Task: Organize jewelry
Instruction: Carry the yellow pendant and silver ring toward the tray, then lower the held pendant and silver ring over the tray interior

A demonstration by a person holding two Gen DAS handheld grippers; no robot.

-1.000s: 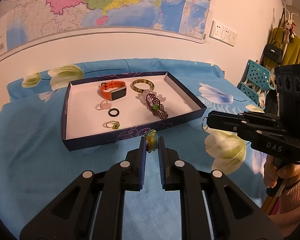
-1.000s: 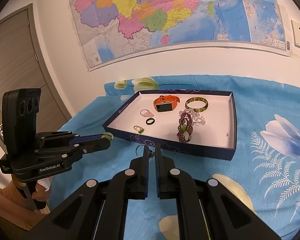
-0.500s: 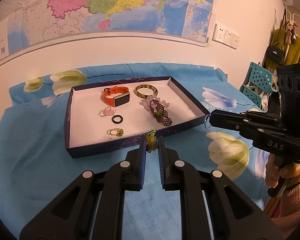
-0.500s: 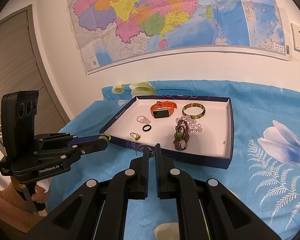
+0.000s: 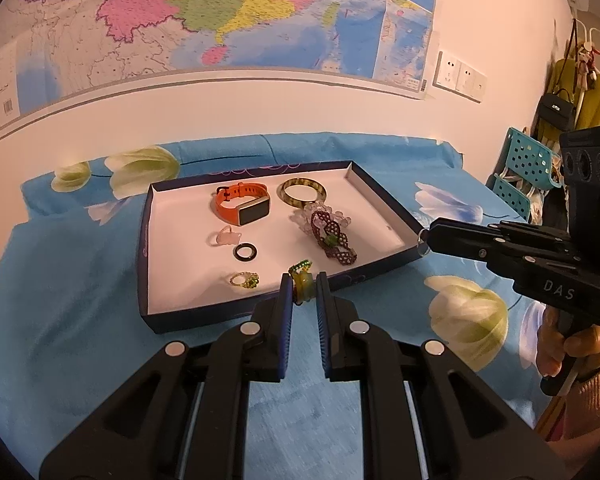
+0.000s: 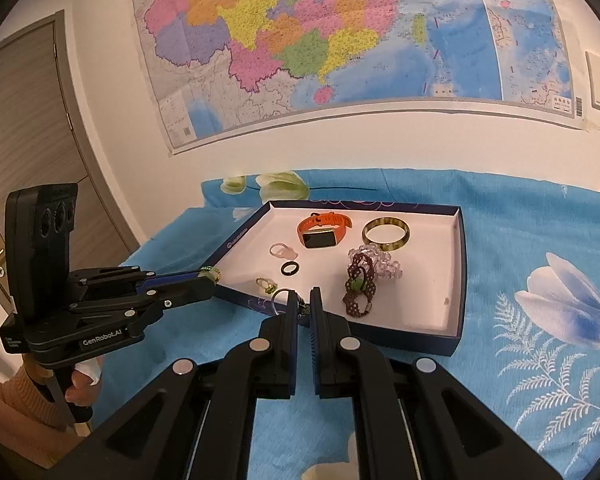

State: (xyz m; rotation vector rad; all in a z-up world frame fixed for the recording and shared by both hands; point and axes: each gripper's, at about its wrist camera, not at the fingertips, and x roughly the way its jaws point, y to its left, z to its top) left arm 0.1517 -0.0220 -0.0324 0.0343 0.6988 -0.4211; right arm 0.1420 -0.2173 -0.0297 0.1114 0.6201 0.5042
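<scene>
1. Left wrist view: the left gripper (image 5: 304,286) has its jaws closed on a yellow-green ring (image 5: 302,285) with a green beaded top, held upright just over the near wall of the tray (image 5: 384,196).
2. Left wrist view: the dark blue tray with a white floor lies on a bench covered by a blue floral cloth (image 5: 60,280). Inside it lie an orange smartwatch (image 5: 242,204) and a mottled green bangle (image 5: 303,193) toward the far wall, a pale pink ring (image 5: 224,237), a black ring (image 5: 245,251), a gold ring with a green stone (image 5: 245,279), and a dark red beaded bracelet (image 5: 334,237) resting partly on clear beads.
3. Left wrist view: the right gripper (image 5: 423,237) reaches in from the right, its tip at the tray's right near corner, with a thin metal ring (image 5: 421,236) showing at the tip. A hand (image 5: 568,346) in a pink sleeve holds its handle.
4. Right wrist view: the right gripper (image 6: 305,304) has its jaws closed on a small trinket attached to a thin metal ring (image 6: 278,300), just before the tray's (image 6: 458,280) near wall.
5. Right wrist view: the left gripper (image 6: 212,276) enters from the left, the yellow-green ring (image 6: 211,274) at its tip, beside the tray's left near corner. A wall map (image 6: 340,40) hangs behind the bench.
</scene>
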